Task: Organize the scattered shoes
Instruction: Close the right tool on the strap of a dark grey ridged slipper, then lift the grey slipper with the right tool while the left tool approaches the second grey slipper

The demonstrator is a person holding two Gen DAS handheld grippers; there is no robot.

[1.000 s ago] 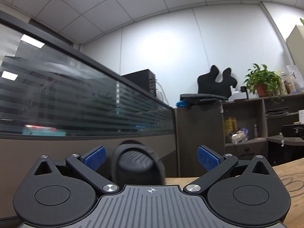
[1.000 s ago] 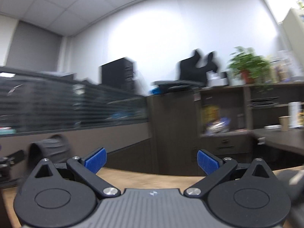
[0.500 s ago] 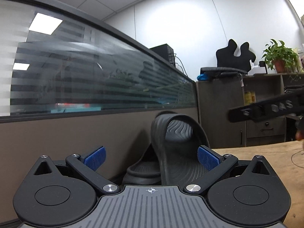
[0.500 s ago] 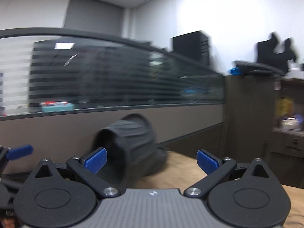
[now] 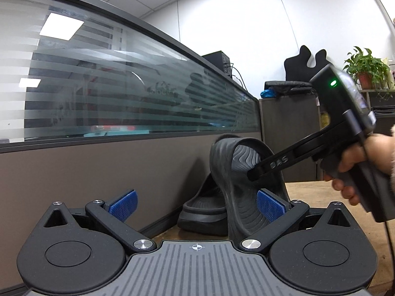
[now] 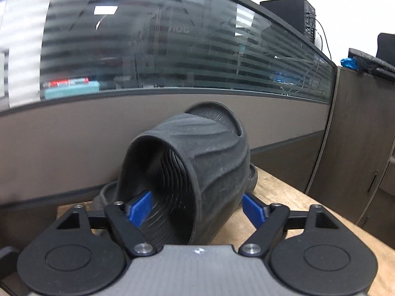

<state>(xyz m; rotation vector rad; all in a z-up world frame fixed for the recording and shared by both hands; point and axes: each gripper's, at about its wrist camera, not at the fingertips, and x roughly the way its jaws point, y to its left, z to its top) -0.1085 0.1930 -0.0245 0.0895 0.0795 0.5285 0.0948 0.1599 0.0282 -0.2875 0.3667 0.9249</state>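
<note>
Two black rubber slide sandals lie on a wooden table against a partition. One slide (image 5: 239,172) stands on its edge, propped over the other slide (image 5: 205,212), which lies flat. In the right wrist view the upright slide (image 6: 212,172) fills the middle. My right gripper (image 6: 197,207) is open, with its left pad (image 6: 140,207) inside the strap opening and its right pad (image 6: 251,209) outside the strap. It also shows in the left wrist view (image 5: 249,176), reaching in from the right. My left gripper (image 5: 196,203) is open and empty, just in front of the slides.
A brown partition with striped glass (image 5: 123,98) runs behind the slides. A dark cabinet (image 5: 288,135) stands at the table's far end. The wooden table top (image 6: 284,197) extends to the right. A potted plant (image 5: 367,66) sits on shelves far right.
Both grippers have moved toward the slides. My right gripper has come in from the right and now straddles the upright slide's strap. Both stay open.
</note>
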